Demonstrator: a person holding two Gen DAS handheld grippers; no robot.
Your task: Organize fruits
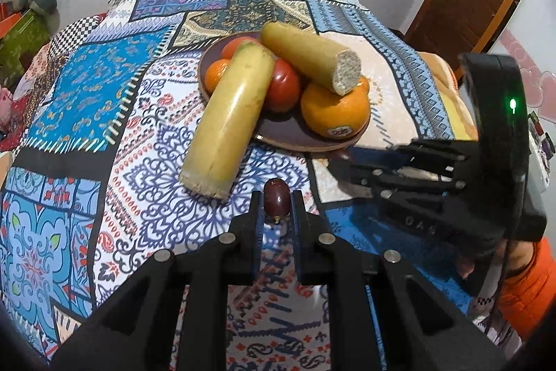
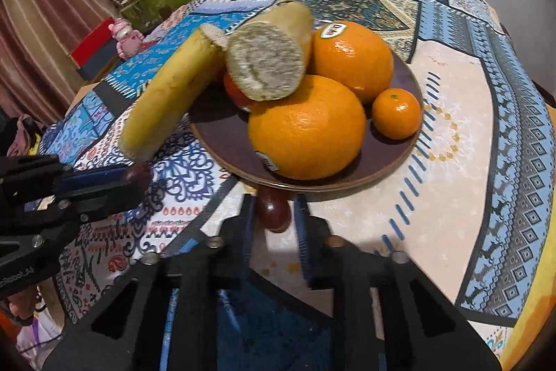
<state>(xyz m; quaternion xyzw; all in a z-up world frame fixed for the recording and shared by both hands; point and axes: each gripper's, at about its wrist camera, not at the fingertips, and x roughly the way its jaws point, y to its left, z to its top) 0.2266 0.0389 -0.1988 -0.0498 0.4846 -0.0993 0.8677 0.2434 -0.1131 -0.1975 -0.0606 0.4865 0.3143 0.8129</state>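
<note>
Two dark fruits pinched: your left gripper (image 1: pixel 276 202) and right gripper (image 2: pixel 272 209) clamp one each, presumably for the plate (image 2: pixel 399 159).

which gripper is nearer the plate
Right. The right gripper holds a dark fruit just short of the plate rim; the left gripper sits farther back, beyond the yellow cane piece.

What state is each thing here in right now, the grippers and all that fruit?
Left hand-held gripper: shut on a dark grape.
Right hand-held gripper: shut on another dark grape.
Plate: piled with fruit.
Yellow stalk pieces: cut, leaning on the pile.
Big oranges: whole, stickered.
</note>
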